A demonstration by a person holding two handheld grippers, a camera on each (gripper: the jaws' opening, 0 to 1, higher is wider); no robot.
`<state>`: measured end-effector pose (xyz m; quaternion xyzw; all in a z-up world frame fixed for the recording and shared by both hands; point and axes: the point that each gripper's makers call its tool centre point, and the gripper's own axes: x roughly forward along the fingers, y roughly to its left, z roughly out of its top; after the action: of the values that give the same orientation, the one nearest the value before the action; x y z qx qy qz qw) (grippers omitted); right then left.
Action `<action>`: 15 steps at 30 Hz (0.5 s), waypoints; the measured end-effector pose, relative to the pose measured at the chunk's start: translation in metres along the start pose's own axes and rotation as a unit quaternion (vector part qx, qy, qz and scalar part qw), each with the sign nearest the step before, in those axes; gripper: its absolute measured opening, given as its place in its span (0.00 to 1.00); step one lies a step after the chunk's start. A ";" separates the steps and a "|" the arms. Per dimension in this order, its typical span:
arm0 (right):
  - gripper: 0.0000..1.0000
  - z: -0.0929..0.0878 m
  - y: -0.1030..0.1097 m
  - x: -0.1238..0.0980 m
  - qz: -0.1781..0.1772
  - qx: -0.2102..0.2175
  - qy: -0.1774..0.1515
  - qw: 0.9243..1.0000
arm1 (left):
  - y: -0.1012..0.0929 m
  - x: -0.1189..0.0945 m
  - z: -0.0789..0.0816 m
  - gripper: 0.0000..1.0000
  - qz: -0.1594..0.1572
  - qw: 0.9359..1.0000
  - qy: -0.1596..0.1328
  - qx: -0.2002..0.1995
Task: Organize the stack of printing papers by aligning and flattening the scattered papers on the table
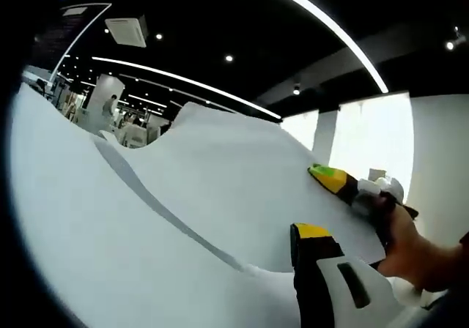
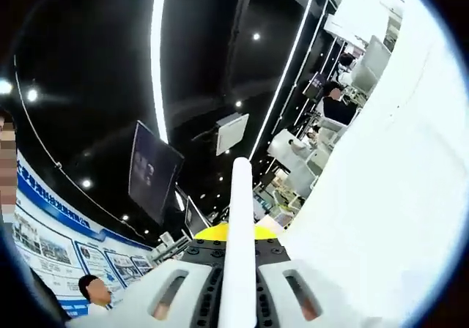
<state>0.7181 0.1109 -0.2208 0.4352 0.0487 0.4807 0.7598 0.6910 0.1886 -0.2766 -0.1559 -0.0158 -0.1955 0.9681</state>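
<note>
The stack of papers is raised off any surface, its broad white faces toward the left gripper view; individual sheets cannot be counted, though two overlapping layers are visible. Left gripper: one yellow-tipped jaw presses against the stack's near side; the second jaw is hidden, so jaw width cannot be determined. Right gripper, held by one hand, clamps the stack's far edge. In the right gripper view, both jaws of this gripper close on the stack's edge.

The papers hide the left tool's other jaw (one yellow-tipped jaw shows).
</note>
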 end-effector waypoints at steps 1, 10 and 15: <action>0.00 -0.001 0.001 0.000 0.000 0.001 0.001 1.000 | 0.000 0.000 0.000 0.46 0.000 1.000 0.000 0.000; 0.00 -0.010 0.005 -0.008 -0.017 -0.009 0.001 1.000 | 0.003 -0.001 0.002 0.45 0.002 1.000 -0.005 -0.006; 0.00 -0.017 0.011 -0.012 -0.026 -0.043 0.002 0.999 | 0.004 -0.001 0.002 0.45 0.003 1.000 -0.006 -0.009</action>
<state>0.6959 0.1136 -0.2280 0.3994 0.0408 0.4638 0.7897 0.6920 0.1935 -0.2756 -0.1661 -0.0193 -0.1915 0.9671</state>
